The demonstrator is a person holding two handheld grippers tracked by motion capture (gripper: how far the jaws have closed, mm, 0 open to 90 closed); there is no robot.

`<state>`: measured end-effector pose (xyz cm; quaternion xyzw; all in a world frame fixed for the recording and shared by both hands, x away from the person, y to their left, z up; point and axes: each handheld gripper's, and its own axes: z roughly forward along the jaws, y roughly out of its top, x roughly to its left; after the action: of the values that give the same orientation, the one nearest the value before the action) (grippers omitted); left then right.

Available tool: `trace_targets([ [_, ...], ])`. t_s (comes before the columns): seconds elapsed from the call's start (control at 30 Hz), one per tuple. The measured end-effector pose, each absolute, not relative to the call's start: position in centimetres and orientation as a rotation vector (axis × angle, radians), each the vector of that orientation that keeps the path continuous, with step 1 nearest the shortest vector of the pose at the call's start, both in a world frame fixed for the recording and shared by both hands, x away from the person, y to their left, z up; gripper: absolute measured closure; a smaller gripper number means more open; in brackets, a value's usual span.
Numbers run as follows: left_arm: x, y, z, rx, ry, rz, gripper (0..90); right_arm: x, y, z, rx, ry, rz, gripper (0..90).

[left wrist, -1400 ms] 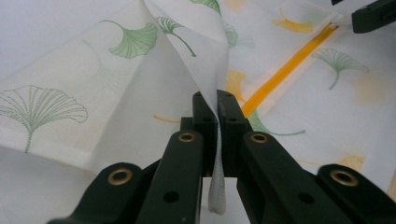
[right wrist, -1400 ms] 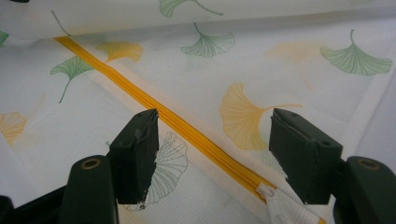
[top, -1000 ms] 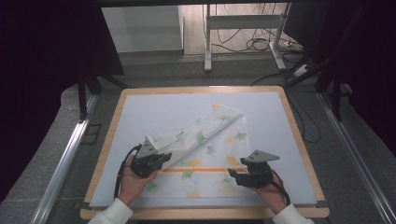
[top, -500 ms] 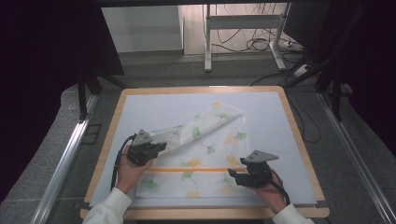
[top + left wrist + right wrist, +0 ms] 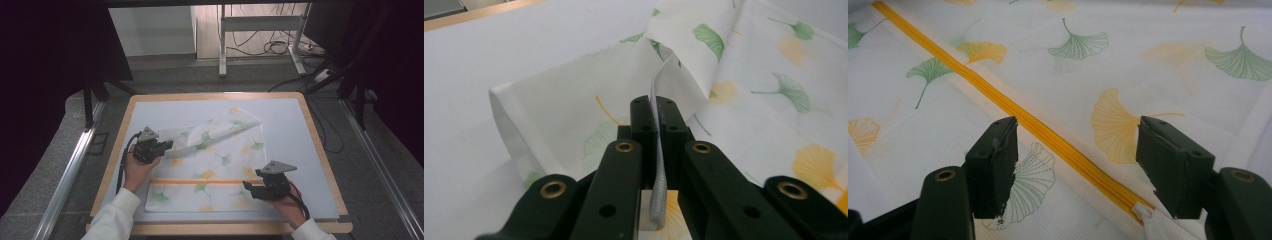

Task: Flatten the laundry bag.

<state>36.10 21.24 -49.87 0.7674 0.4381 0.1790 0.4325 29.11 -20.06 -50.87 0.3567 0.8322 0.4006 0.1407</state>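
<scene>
A cloth [image 5: 210,170] printed with ginkgo leaves was seen spread on the white mat of the table [image 5: 320,150], near the person's side. Its orange zip [image 5: 200,182] ran crosswise, roughly parallel to the table's near edge.

The left gripper [image 5: 162,147] was pressed together on the cloth's edge [image 5: 659,150], which stood pinched upright between the jaws in the left gripper view. From that grip a corner flap [image 5: 220,129] was folded over diagonally, away from the person and toward the right, so the fold's long axis lay slanted across the zip line. The bulk of the cloth thus lay ahead of and to the right of the left gripper.

The right gripper [image 5: 250,189] rested spread over the zip's right end, nothing being pinched; in the right gripper view the zip [image 5: 1013,112] passed between the open jaws and the zip's end [image 5: 1143,212] lay just inside them.

The left gripper was judged the working one, since the flap was carried by it, while the cloth was only steadied from the right. The fold's next travel would be decided by the flap's slant relative to the zip.
</scene>
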Motion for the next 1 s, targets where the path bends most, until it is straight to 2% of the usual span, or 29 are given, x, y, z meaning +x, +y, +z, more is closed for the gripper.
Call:
trace_targets([
  [0.47,39.5,22.2,-50.1,1.923,1.128,0.503,88.3,29.2,-19.9,-51.0,1.022,2.419,1.156,33.3],
  [0.83,42.9,24.1,-52.3,1.87,1.267,0.501,85.2,29.3,-19.7,-51.1,1.027,2.419,1.148,33.3],
  [0.93,43.3,24.0,-52.9,1.882,1.292,0.504,81.7,29.2,-19.6,-51.2,1.025,2.423,1.142,33.3],
  [1.0,43.4,24.0,-53.1,1.881,1.316,0.518,70.8,29.3,-19.5,-51.2,1.026,2.422,1.141,33.2],
])
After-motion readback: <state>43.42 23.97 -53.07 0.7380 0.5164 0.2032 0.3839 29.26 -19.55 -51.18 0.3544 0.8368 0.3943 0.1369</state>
